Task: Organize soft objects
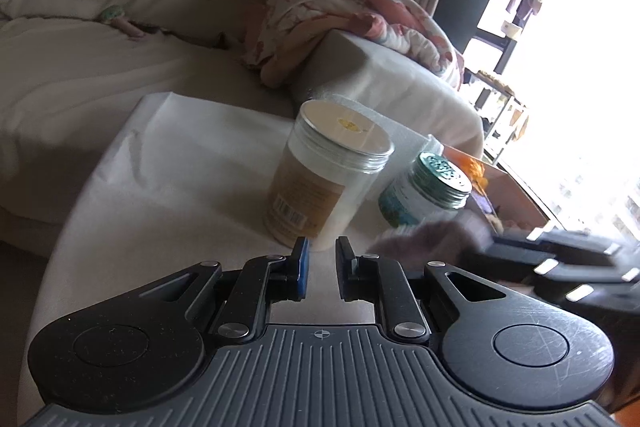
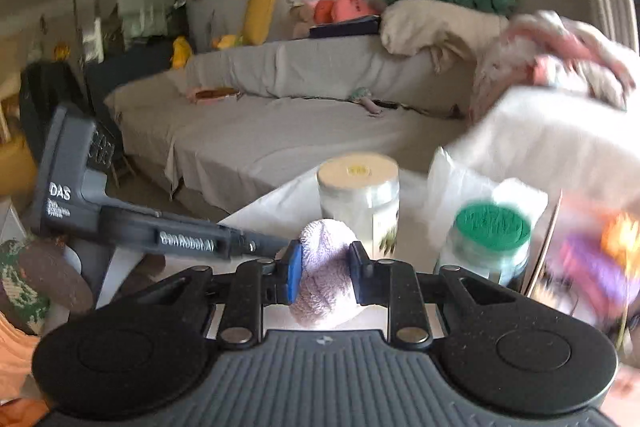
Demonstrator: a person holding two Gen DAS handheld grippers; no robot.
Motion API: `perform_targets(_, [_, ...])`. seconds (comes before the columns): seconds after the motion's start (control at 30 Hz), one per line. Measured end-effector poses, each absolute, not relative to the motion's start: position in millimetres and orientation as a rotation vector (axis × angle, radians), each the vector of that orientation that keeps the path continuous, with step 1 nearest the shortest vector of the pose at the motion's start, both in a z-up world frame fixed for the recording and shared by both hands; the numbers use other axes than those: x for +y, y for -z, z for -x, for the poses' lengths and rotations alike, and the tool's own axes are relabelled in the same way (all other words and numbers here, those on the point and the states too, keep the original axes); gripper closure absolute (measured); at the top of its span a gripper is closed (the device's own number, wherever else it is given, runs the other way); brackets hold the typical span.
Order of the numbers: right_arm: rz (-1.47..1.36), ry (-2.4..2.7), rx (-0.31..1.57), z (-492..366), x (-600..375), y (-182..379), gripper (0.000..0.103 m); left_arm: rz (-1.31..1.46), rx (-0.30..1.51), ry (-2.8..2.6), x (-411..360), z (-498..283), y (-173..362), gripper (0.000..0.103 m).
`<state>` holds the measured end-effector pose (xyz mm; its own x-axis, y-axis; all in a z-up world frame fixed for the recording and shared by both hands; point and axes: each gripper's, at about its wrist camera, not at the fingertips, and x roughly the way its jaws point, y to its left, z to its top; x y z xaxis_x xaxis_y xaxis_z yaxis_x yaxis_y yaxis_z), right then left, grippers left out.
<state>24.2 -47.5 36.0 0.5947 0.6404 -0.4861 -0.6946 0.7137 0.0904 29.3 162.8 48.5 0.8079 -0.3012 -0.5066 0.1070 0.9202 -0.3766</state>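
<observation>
My right gripper (image 2: 325,267) is shut on a fluffy lilac soft item (image 2: 324,279), held above a white-covered table (image 2: 280,203). In the left wrist view the same lilac item (image 1: 424,239) shows blurred at the right, with the right gripper (image 1: 560,259) behind it. My left gripper (image 1: 322,251) has its jaws a small gap apart with nothing between them, just in front of a tall jar (image 1: 324,179). The left gripper's body (image 2: 160,227) shows at the left of the right wrist view.
A tall jar with a silver lid (image 2: 360,199) and a shorter green-lidded jar (image 2: 488,239) stand on the table. A cardboard box (image 1: 508,195) sits at the right. A grey sofa (image 2: 280,131) behind holds blankets (image 1: 352,15), cushions and plush toys (image 2: 344,7).
</observation>
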Motion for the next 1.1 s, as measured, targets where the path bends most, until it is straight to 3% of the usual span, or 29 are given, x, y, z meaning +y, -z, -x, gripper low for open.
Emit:
perform_targets(0.23, [0.124,-0.764,0.676,-16.7,-72.2,-9.5,0.073,0.292,0.624,0.337,147.4,-27.5,-48.1,0.088])
perform_targets(0.3, [0.127,-0.759,0.677,-1.9,-84.6,-10.9,0.058,0.314,0.656,0.386,139.5,-32.2,-46.4,0.088])
perform_targets(0.37, [0.15,-0.739,0.651,6.0,-92.1,-14.4,0.051,0.337,0.679,0.426,132.1,-37.7,-48.4,0.088])
perform_targets(0.77, [0.37,-0.565,0.443,-26.7,-92.2,-79.3,0.048,0.257,0.718,0.416,96.2,-44.8,-60.4,0.087])
perform_targets(1.1, [0.403,-0.551,0.771,-192.4,-1.5,-92.4,0.049,0.175,0.829,0.369,82.2,-63.9,-60.3,0.086])
